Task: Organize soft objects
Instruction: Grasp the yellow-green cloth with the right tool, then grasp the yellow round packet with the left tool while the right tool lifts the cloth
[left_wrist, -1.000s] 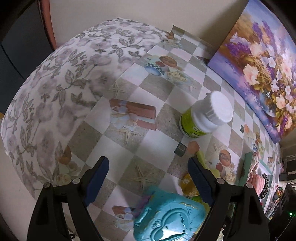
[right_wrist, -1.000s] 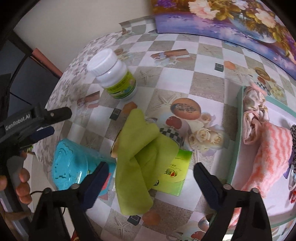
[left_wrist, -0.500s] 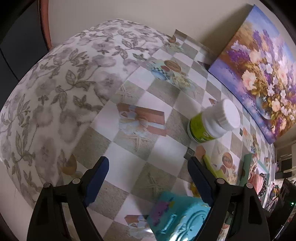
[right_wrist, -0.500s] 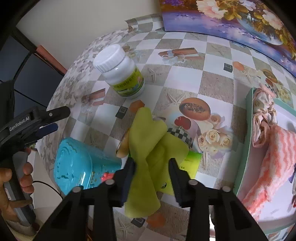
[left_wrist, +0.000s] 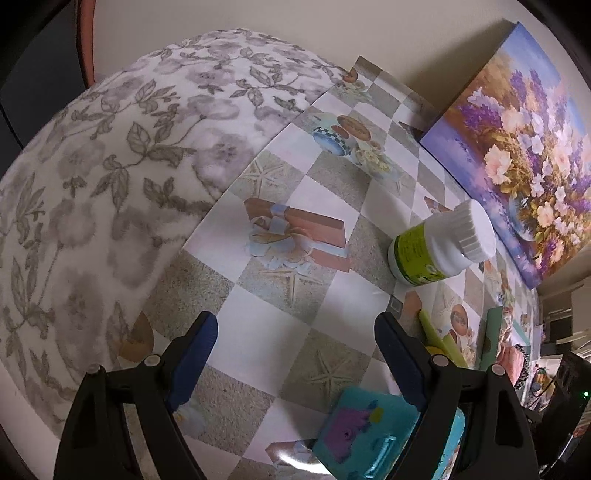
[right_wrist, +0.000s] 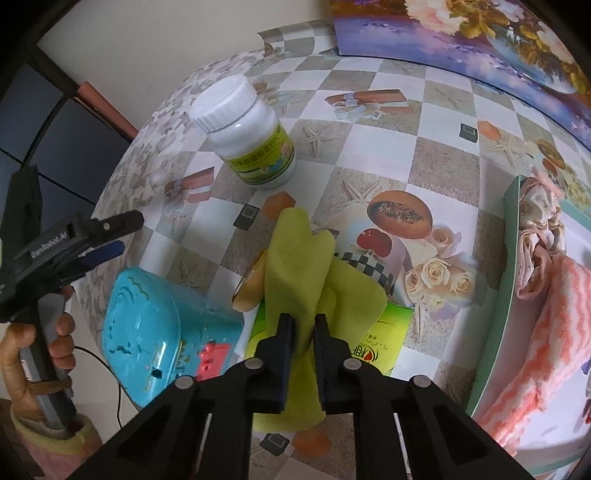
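Surface (right_wrist: 439, 155): checkered printed oilcloth, slick, against a plain wall; flower painting (left_wrist: 524, 147) leaning at the back.
Right tool (right_wrist: 304, 326): jaws closing on a raised fold of the green cloth (right_wrist: 299, 258) — thin, limp, fleecy.
Cloth position: mid-surface, draped over a green packet (right_wrist: 391, 332) and a yellow round object (right_wrist: 251, 288).
Technique: I should pinch cloth only, then lift straight up — the packet may cling.
Left tool (left_wrist: 295, 332): jaws wide, empty, above bare surface.
Destination: probably the tray (right_wrist: 511, 229) holding the folded striped towel (right_wrist: 546, 325).
Hard items: ribbed-cap bottle (right_wrist: 247, 129), glossy teal case (right_wrist: 155, 332).
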